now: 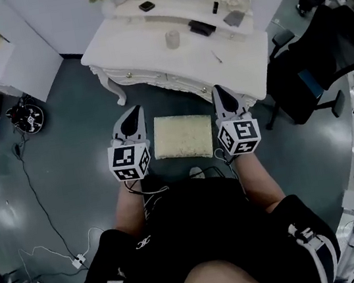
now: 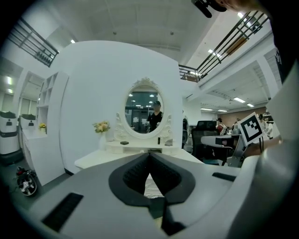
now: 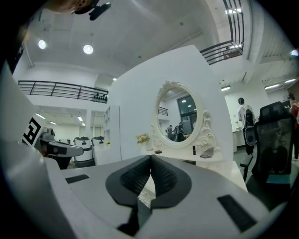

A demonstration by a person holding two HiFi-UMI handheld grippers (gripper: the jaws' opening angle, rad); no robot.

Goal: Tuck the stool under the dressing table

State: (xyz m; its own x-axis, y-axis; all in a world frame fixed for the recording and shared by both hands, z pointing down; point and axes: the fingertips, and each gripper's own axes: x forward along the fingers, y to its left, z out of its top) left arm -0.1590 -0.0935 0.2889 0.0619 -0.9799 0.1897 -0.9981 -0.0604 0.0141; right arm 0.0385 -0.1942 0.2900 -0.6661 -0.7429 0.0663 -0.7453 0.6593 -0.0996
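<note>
In the head view a cream cushioned stool [image 1: 183, 136] stands on the grey floor just in front of the white dressing table [image 1: 149, 52], its far edge at the table's front. My left gripper [image 1: 131, 115] sits beside the stool's left edge, my right gripper [image 1: 221, 92] beside its right edge. Both are shut with nothing between the jaws. Whether either touches the stool I cannot tell. The left gripper view shows the shut left gripper [image 2: 149, 154] pointing at the table [image 2: 100, 156] and its oval mirror [image 2: 144, 111]. Likewise the right gripper [image 3: 151, 158] faces the mirror [image 3: 181, 121].
On the tabletop lie a small cup [image 1: 173, 38], a dark case [image 1: 202, 27] and a phone [image 1: 147, 5]. A black office chair [image 1: 321, 64] stands right of the table. A cable [image 1: 35, 193] with a power strip runs over the floor at left, near a white cabinet [image 1: 7, 54].
</note>
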